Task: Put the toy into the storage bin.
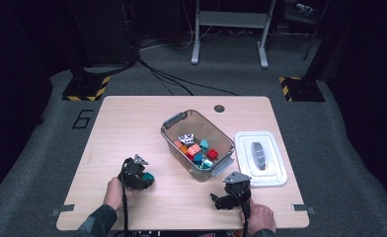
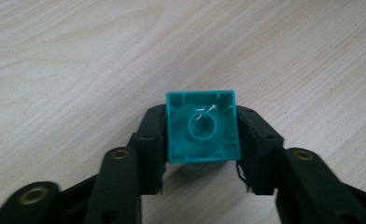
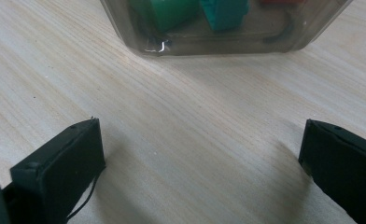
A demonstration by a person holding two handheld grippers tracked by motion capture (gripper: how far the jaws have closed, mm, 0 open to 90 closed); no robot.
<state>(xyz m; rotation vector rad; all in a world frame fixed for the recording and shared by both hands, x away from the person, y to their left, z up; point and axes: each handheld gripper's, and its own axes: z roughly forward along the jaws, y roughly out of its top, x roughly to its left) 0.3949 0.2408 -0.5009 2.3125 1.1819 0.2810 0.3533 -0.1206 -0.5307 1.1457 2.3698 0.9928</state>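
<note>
1. Teal is the colour to watch: a teal brick (image 2: 202, 126) sits squarely between the black jaws of the left gripper (image 2: 202, 140), hollow underside facing the left gripper view's camera, round tube showing in the middle.
2. Both pads press against the brick's opposite side walls, so that's a firm grip, with the wooden table (image 2: 78, 56) just behind it.
3. From the high view, the left gripper (image 1: 143, 178) is low over the near left part of the table (image 1: 132, 118), and the teal brick (image 1: 147, 176) peeks out at its right-hand tip.
4. A person's hand (image 1: 115, 192) holds that gripper from the near edge, sleeve coming up from the bottom.
5. Over on the near right, the right gripper (image 1: 220, 201) sits low at the table, its jaws pointing left and standing wide apart with nothing between them.
6. The right gripper view backs that up: bare wood between the two jaws, and the clear bin (image 3: 218, 42) just beyond.
7. That clear bin (image 1: 174, 126) stands mid-table, angled, lid off, holding a jumble of coloured bricks (image 1: 196, 148) in red, orange, teal and white.
8. Its white lid (image 1: 275, 173) lies flat just right of the bin, close to the table's right edge.
</note>
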